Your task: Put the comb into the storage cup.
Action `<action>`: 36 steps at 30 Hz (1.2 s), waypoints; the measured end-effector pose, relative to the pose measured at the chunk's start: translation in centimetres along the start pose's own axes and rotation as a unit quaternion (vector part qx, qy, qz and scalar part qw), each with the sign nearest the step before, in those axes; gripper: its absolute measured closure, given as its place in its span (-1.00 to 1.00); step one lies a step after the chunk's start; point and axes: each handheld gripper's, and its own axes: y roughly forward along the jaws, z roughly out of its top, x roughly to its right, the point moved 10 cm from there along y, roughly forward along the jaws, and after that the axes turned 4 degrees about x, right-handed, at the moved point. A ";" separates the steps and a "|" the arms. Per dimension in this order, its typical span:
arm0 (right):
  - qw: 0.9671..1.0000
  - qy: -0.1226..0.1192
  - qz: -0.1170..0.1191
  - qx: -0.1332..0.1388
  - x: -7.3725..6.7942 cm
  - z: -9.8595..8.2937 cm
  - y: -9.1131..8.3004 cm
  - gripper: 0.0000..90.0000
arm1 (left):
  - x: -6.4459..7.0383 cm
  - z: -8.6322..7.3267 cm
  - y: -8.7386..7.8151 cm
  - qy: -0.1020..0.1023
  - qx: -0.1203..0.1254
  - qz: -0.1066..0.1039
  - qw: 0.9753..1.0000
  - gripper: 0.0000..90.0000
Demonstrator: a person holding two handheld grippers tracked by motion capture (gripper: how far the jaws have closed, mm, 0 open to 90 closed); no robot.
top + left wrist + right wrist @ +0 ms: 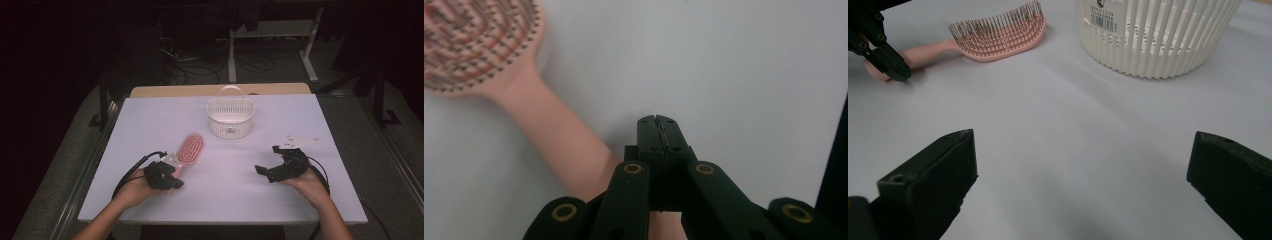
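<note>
A pink hairbrush (190,149) lies bristles-up on the white table (225,200), left of centre, with its handle (554,140) pointing toward the person. My left gripper (172,182) rests at the handle's end. Its jaws are shut together (658,123) with nothing between them, and the handle runs beside and beneath them. My right gripper (268,160) hovers low at the right, jaws wide open (1083,170) and empty. From it I see the brush (998,32) and the left gripper (883,55) at the far left.
A white slatted basket (230,117) with a hoop handle stands empty at the table's back centre, also close ahead in the right gripper view (1158,35). Bare tabletop lies between the two grippers. Beyond the table are dark floor, cables and a desk frame.
</note>
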 end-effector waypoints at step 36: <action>1.000 0.000 -0.001 0.000 -0.1 0.0 0.1 -1.00 | -4.0 0.5 -4.8 -0.069 0.111 0.019 0.991 0.93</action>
